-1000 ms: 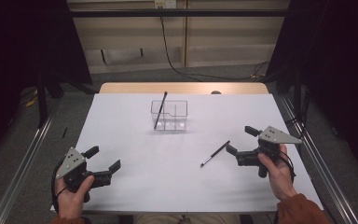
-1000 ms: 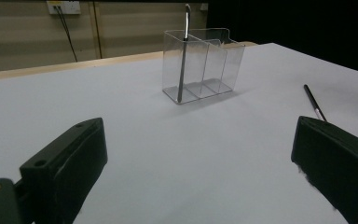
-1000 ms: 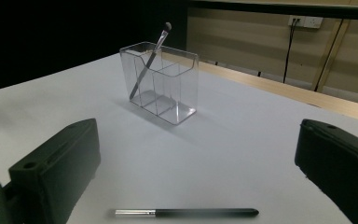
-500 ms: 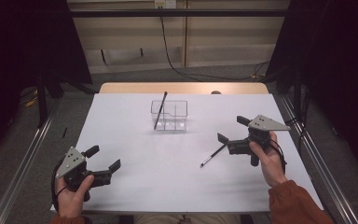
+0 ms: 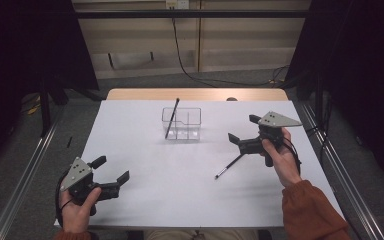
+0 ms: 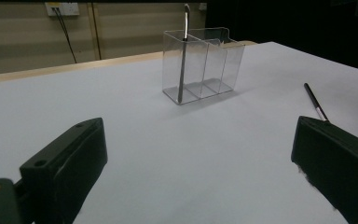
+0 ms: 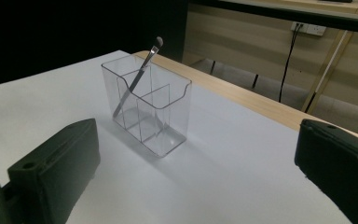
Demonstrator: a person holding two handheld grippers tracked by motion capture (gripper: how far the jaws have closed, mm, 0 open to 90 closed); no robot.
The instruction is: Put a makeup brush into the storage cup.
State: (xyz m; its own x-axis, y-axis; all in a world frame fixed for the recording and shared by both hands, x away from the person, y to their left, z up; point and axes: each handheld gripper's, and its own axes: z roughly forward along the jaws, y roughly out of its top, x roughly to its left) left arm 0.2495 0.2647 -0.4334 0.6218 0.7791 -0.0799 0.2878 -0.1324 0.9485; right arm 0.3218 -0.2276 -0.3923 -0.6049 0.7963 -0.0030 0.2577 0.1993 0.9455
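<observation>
A clear three-compartment organizer (image 5: 187,125) stands at the middle back of the white table. A slim brush (image 5: 172,118) leans in its left compartment, tip up. Another dark brush (image 5: 229,166) lies flat on the table, right of centre. My right gripper (image 5: 242,128) hovers open just beyond that loose brush, to the right of the organizer, and faces the organizer (image 7: 149,107) and its brush (image 7: 137,77). My left gripper (image 5: 113,168) is open and empty at the near left. Its view takes in the organizer (image 6: 204,63), the standing brush (image 6: 182,56) and the loose brush (image 6: 315,101).
The white table sheet (image 5: 145,150) ends at a wooden strip (image 5: 195,94) along the far side. Metal rails (image 5: 340,170) run down both sides of the table. A cable (image 5: 190,70) trails across the floor behind.
My right gripper has moved forward and left, from near the loose brush's right end to beside the organizer. The left gripper and both brushes have stayed put.
</observation>
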